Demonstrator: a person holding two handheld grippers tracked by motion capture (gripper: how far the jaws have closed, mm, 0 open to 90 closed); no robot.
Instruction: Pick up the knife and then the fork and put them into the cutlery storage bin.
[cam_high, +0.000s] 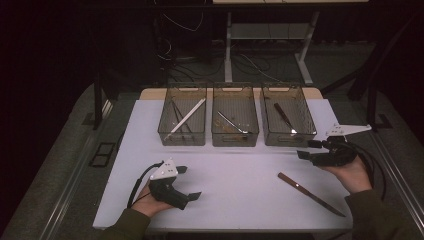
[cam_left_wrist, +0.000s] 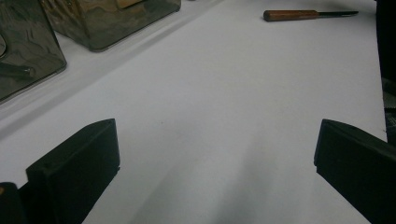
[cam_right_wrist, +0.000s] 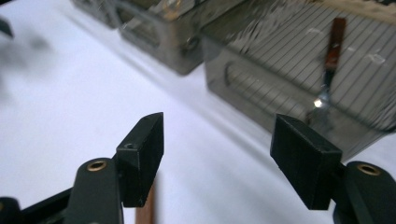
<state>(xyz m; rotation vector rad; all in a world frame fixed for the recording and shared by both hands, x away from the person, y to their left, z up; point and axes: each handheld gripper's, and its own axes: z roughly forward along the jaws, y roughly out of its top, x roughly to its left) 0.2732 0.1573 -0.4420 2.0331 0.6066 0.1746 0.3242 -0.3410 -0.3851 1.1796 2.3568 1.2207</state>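
Knife (cam_high: 311, 194): on table (cam_high: 240, 170) at 4 o'clock, near right gripper (cam_high: 306, 151). Likely light, stiff, slim; wooden handle the safest hold. Right gripper, left gripper (cam_high: 189, 183): jaws apart, empty.

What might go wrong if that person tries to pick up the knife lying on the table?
The knife lies flat and thin on the white table, so the open right tool could slip off it or push it toward the near edge. The bins stand close behind, so a hasty lift might bump one.
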